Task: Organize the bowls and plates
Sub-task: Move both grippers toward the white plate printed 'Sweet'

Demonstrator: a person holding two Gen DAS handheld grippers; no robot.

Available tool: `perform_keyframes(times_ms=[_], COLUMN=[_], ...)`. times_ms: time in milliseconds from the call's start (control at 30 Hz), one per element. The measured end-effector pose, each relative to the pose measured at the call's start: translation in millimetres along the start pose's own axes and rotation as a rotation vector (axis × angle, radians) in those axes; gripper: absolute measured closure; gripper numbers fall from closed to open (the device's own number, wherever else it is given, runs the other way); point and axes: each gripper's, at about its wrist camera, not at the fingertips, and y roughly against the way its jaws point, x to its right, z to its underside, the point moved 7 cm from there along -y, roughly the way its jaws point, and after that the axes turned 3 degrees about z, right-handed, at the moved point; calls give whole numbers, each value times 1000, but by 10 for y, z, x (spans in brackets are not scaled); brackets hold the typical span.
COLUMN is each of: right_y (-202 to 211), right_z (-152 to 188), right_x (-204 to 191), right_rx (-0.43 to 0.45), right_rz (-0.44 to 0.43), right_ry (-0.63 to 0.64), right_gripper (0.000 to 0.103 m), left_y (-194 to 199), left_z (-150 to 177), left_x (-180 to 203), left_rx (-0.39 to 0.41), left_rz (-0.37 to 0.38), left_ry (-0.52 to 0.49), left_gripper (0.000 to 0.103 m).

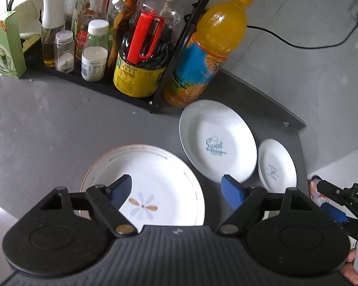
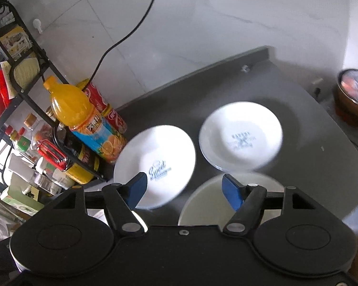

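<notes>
Grey stone-look countertop [image 1: 47, 124] is seen in both wrist views, bounded by a pale marble-pattern wall [image 2: 226, 19].

Left gripper [image 1: 179, 190]: blue-padded fingers [image 1: 121, 190] spread wide apart, nothing between them. It is held above a large flower-patterned plate [image 1: 155, 176], whose orange-tinged rim is visible at the left. Contact with the plate cannot be judged.

Just right of that plate, a white dish printed "Sweet" [image 1: 217, 140] is lying flat on the counter. Beside it, near the counter's right edge, a smaller white dish [image 1: 276, 164] with faint blue print is noted; it appears to be resting on another dish of like size, though this is not certain.

Right gripper [image 2: 183, 190]: fingers [image 2: 231, 194] likewise parted, empty. It is seen at the far right of the left wrist view, held in a person's hand [image 1: 353, 269]. In the right wrist view, a pale round bowl or plate [image 2: 210, 205] is partly hidden below the fingers; which it is cannot be told. The dishes are blurred in this view.

At the back left, a black wire rack [image 1: 131, 95] is filled with condiment bottles, including a dark soy sauce jug with a red handle [image 1: 145, 45]. An orange juice bottle [image 1: 202, 54] stands just outside the rack, close behind the "Sweet" dish. A black cable [image 1: 298, 40] is run along the wall to a plug.
</notes>
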Motion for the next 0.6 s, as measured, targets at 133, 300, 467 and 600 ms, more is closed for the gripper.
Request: perform_keyframes(times_ms=[133, 300, 467, 600], right_y=[-282, -617, -945, -1216], right_z=[-185, -388, -528, -566], right_x=[-49, -139, -342, -410], right_rx=[-58, -119, -198, -271], right_rz=[-48, -82, -111, -114], right_ry=[0, 32, 57, 64], right_gripper=[34, 35, 41, 48], left_y=[-134, -357, -610, -832], left_z=[-154, -331, -480, -599], left_x=[43, 88, 106, 154], left_rx=[15, 21, 17, -12], left_rz=[-13, -41, -65, -69], left_ry=[20, 50, 94, 137], left_gripper=[22, 22, 23, 27])
